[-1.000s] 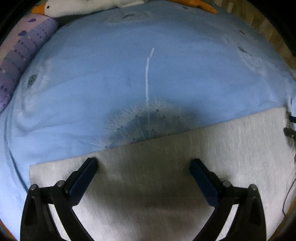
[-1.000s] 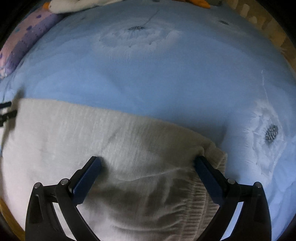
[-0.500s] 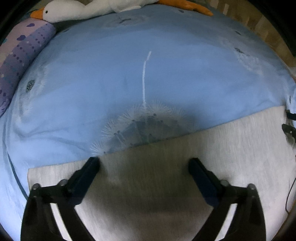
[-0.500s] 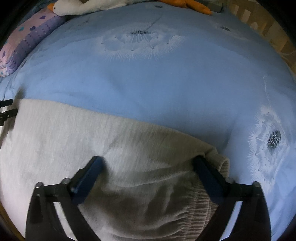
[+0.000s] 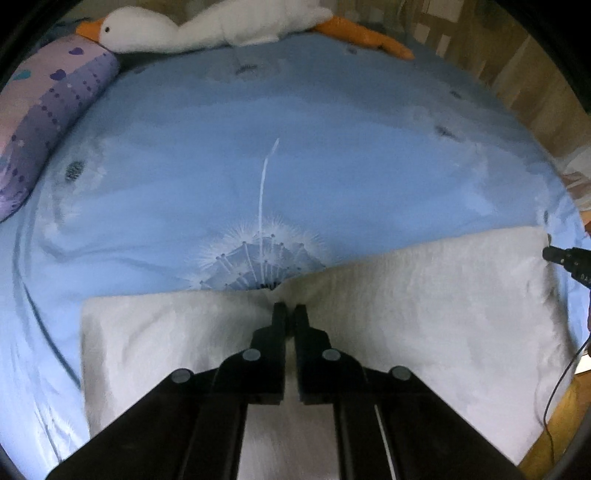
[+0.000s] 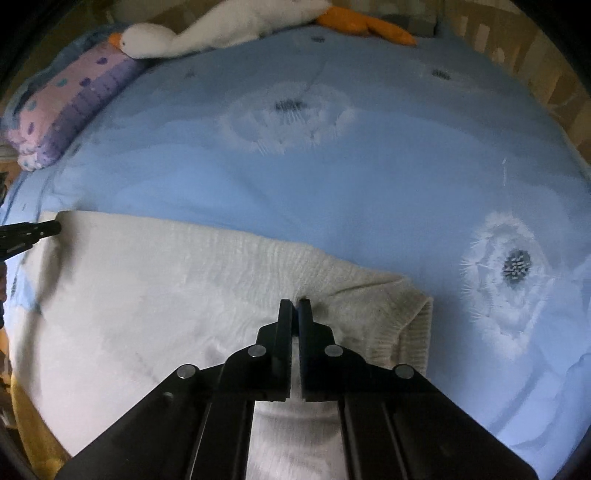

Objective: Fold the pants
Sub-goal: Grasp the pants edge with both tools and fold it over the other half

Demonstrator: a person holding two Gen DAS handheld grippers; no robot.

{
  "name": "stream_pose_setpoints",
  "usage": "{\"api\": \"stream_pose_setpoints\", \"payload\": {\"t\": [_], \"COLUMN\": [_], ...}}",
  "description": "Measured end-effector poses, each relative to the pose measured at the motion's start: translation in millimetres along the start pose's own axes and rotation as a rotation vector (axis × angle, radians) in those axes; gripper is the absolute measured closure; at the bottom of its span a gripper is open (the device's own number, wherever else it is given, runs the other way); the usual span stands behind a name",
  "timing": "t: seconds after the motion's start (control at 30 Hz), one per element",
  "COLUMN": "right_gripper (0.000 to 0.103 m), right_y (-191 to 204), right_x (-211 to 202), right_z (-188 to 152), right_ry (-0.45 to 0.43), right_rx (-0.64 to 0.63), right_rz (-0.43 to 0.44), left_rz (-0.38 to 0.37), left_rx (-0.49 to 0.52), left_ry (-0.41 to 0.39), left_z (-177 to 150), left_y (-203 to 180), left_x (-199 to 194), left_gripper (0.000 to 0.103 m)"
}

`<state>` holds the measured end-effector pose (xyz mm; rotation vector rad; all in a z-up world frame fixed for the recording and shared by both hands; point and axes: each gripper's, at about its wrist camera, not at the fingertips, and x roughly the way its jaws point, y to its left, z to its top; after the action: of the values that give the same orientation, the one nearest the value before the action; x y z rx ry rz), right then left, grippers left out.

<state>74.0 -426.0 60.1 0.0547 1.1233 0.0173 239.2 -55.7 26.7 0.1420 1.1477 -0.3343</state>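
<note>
Along the pants' [image 5: 424,314] far edge, left tongs [image 5: 290,314] and right tongs [image 6: 294,308] pinch cloth; open blue bedspread [image 5: 295,155] beyond.

A blue dandelion-print bedspread [image 5: 295,155] covers the bed, with a purple pillow [image 5: 48,122] and a white goose plush [image 5: 207,26] at its far edge, wooden slats [image 5: 517,66] beyond.

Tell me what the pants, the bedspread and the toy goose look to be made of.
Pants: a soft knit, likely cotton or fleece, matte off-white, with fine ribbing and a gathered ribbed waistband. Bedspread: smooth woven cloth, probably cotton, matte blue with printed dandelions and soft creases. Toy goose: plush, fuzzy white pile, with orange fabric beak and feet.
</note>
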Motion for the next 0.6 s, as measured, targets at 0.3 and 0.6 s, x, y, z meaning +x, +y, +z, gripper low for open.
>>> {"api": "stream_pose_setpoints", "payload": {"t": [0.3,0.6], "right_gripper": [0.101,0.101], "right_y": [22,39], "right_x": [-56,-104], "right_z": [-22,-67], "right_ry": [-0.078,-0.118], "right_rx": [-0.042,-0.07], "right_rz": [0.011,0.031], "left_rz": [-0.029,-0.044], "left_rx": [-0.028,-0.047], "left_ry": [-0.112,-0.199], "left_z": [-29,-81], "left_y": [-4,-12], "left_x": [-73,-140], "left_gripper": [0.099,0.099]}}
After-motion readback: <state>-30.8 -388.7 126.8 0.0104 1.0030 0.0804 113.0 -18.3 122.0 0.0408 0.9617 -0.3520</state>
